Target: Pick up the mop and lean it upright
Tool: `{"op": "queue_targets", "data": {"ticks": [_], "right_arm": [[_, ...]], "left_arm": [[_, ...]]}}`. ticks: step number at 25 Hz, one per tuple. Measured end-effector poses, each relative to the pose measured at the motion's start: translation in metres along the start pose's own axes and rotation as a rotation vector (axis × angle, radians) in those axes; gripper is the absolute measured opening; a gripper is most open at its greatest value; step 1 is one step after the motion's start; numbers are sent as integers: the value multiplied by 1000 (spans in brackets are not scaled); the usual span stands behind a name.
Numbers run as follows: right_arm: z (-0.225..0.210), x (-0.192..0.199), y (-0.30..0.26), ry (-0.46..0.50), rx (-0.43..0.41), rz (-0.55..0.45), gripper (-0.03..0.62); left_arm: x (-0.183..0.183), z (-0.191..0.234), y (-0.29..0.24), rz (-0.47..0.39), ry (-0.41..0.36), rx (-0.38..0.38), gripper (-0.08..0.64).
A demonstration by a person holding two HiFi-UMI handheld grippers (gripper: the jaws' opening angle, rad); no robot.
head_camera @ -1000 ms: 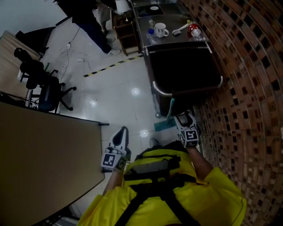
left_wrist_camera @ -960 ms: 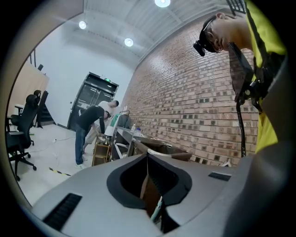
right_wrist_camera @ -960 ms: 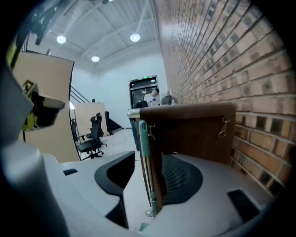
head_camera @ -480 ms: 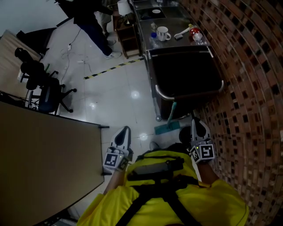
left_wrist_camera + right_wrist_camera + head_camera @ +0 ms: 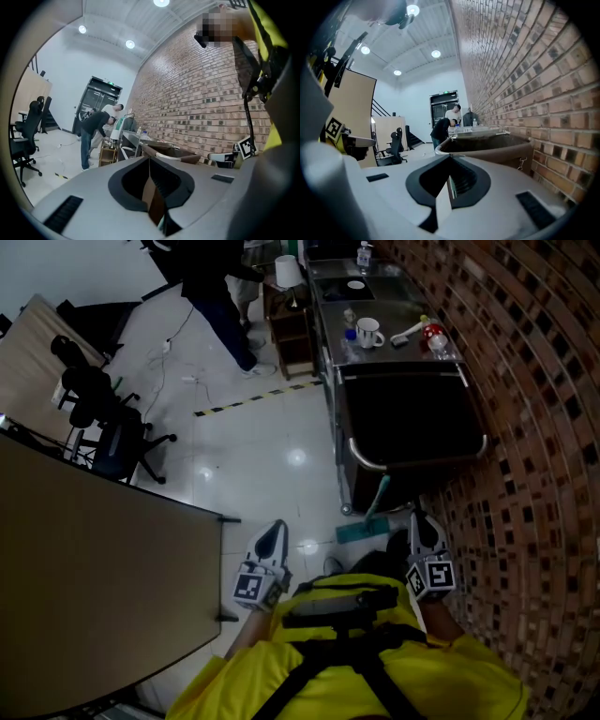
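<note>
1. Drawing the right gripper (image 5: pixel 423 521) back from the mop (image 5: pixel 364 531), jaws now closing fully together on nothing.
2. Holding the left gripper (image 5: pixel 274 529) well apart, jaws pressed together, empty.
3. Leaving the mop leaning against the black cart (image 5: pixel 412 413), just ahead and left of the right jaws.

From 11 to 12 o'clock of the left hand-held gripper (image 5: pixel 273 532) the white tiled floor (image 5: pixel 272 442) lies open up to the striped floor tape (image 5: pixel 258 397), but the brown desk (image 5: pixel 94 549) closes off its 9 o'clock side, near at hand. The right hand-held gripper (image 5: pixel 420 524) has little room: the dark bin cart (image 5: pixel 412 409) blocks 12 o'clock, the brick wall (image 5: pixel 534 446) runs close along 3 o'clock, and the mop (image 5: pixel 367 521) stands against the cart at 11 o'clock. Farther off, office chairs (image 5: pixel 103 423) stand at 10 o'clock and a person (image 5: pixel 216 296) at 12.
</note>
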State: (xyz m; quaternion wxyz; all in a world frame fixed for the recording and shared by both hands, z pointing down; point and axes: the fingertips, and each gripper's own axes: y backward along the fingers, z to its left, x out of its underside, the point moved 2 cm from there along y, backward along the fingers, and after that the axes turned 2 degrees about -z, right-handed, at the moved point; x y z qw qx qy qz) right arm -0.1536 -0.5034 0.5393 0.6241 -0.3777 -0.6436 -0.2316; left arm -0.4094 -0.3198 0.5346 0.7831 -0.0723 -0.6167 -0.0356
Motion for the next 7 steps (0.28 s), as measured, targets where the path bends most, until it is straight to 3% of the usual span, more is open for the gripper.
{"op": "queue_targets", "data": {"ticks": [7], "right_arm": [[7, 11, 2, -28, -15, 24, 3]], "left_arm": [[10, -2, 1, 27, 26, 10, 60]]}}
